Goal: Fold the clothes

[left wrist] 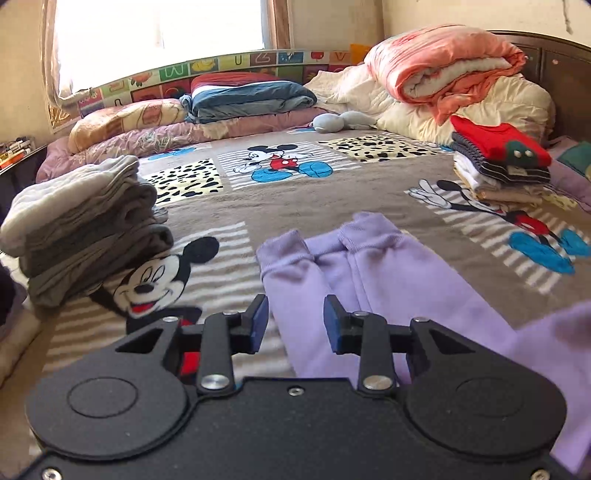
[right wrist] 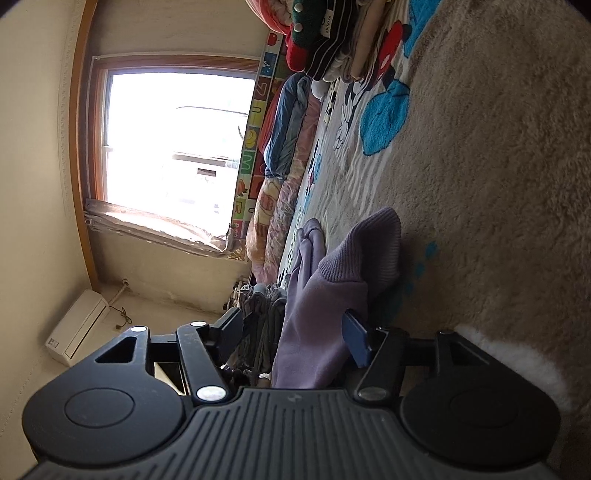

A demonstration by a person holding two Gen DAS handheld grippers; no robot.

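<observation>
A lilac sweatshirt-like garment (left wrist: 388,280) lies on the brown Mickey Mouse blanket (left wrist: 295,206), its ribbed cuffs (left wrist: 280,247) pointing away from me. My left gripper (left wrist: 295,321) hovers over its near left part, open, with nothing pressed between the blue pads (left wrist: 258,325). The right wrist view is rolled sideways. In it my right gripper (right wrist: 293,321) stands open and wide, with a fold of the lilac garment (right wrist: 314,332) and a ribbed cuff (right wrist: 365,243) lying loose between the fingers, close to the blue pad (right wrist: 356,339).
A stack of folded grey clothes (left wrist: 85,229) sits at the left of the bed. At the right is a stack topped by a red sweater (left wrist: 498,147). Folded quilts (left wrist: 443,70), a blue blanket (left wrist: 251,99) and pillows (left wrist: 122,122) line the far side under the window (left wrist: 159,29).
</observation>
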